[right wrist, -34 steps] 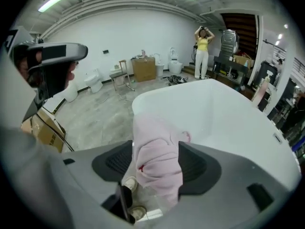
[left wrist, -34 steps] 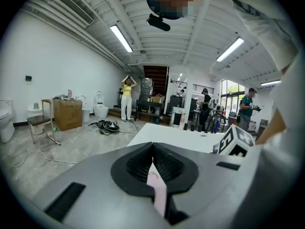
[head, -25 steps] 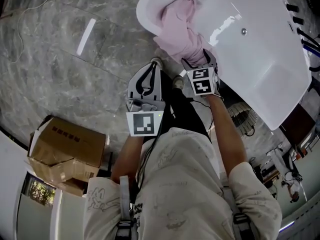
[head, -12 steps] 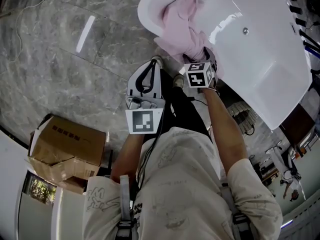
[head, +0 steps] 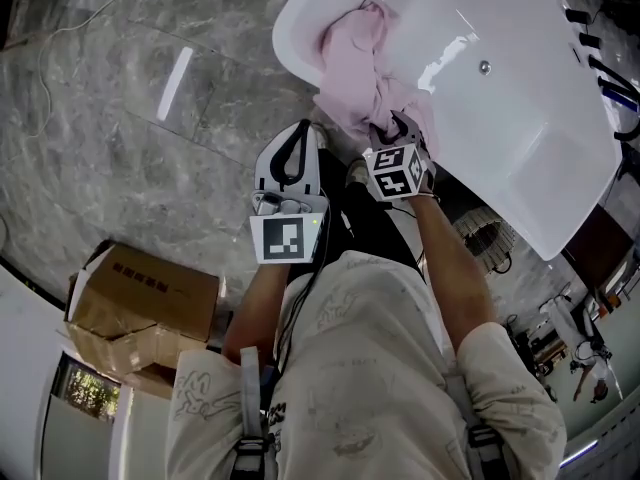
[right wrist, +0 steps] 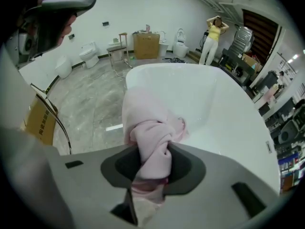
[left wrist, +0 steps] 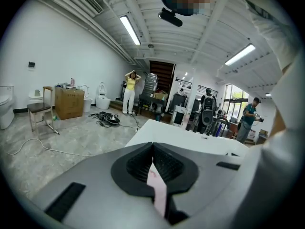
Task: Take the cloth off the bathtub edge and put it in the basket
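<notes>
A pink cloth [head: 355, 63] hangs crumpled over the near rim of the white bathtub [head: 510, 128]. My right gripper [head: 393, 128] is at the cloth's lower end. In the right gripper view its jaws are closing, and both pads press a bunched fold of the cloth [right wrist: 151, 132], with the tub [right wrist: 205, 99] behind. My left gripper [head: 296, 140] hovers over the floor just left of it, short of the tub's rim. Its jaws are together in the left gripper view [left wrist: 152, 151], with only a thin pink sliver showing in the slit.
A cardboard box [head: 140, 303] lies on the marble floor at the lower left. A thin cable [head: 45, 48] trails across the floor at the upper left. A wire-framed thing [head: 482, 236] stands by the tub's right side. Someone in yellow [left wrist: 129, 92] stands far off.
The right gripper's jaws have gone from wide apart to closed on the lower end of the pink cloth. The left gripper has hardly moved.
</notes>
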Available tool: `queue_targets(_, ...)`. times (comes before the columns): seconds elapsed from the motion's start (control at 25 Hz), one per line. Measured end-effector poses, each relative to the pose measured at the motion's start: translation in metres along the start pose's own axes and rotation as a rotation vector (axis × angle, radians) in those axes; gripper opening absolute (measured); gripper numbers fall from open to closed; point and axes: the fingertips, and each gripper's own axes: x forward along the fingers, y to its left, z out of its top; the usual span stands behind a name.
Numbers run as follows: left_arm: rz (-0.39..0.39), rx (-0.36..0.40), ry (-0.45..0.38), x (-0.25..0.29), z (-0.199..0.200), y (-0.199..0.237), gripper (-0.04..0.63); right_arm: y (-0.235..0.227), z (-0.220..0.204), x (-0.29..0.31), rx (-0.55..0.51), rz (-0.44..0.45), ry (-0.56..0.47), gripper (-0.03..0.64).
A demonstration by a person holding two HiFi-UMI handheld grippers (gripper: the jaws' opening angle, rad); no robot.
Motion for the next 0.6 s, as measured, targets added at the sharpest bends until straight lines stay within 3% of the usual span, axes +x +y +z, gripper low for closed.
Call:
queue_targets(0.04, -0.003, 0.004, -0.004, 0.000, 0.003, 0.000, 0.003, 0.002, 0.002, -0.003, 0.019, -0.003, -0.010, 0.073)
queue_targets(0.08, -0.007, 0.008, -0.007, 0.000, 0.006, 0.000, 0.003, 0.004, 0.002, -0.005, 0.041, -0.005, -0.012, 0.054)
queue_targets(0.28, -0.029, 0.011, -0.022, -0.003, 0.021, -0.008, 0.003, 0.003, 0.002, -0.011, 0.178, 0.028, 0.005, 0.048)
queue_targets(0.6, -0.070, 0.042, -0.042, -0.014, 0.048, -0.026, 0.003, -0.004, 0.018, -0.060, 0.348, 0.025, -0.117, 0.046)
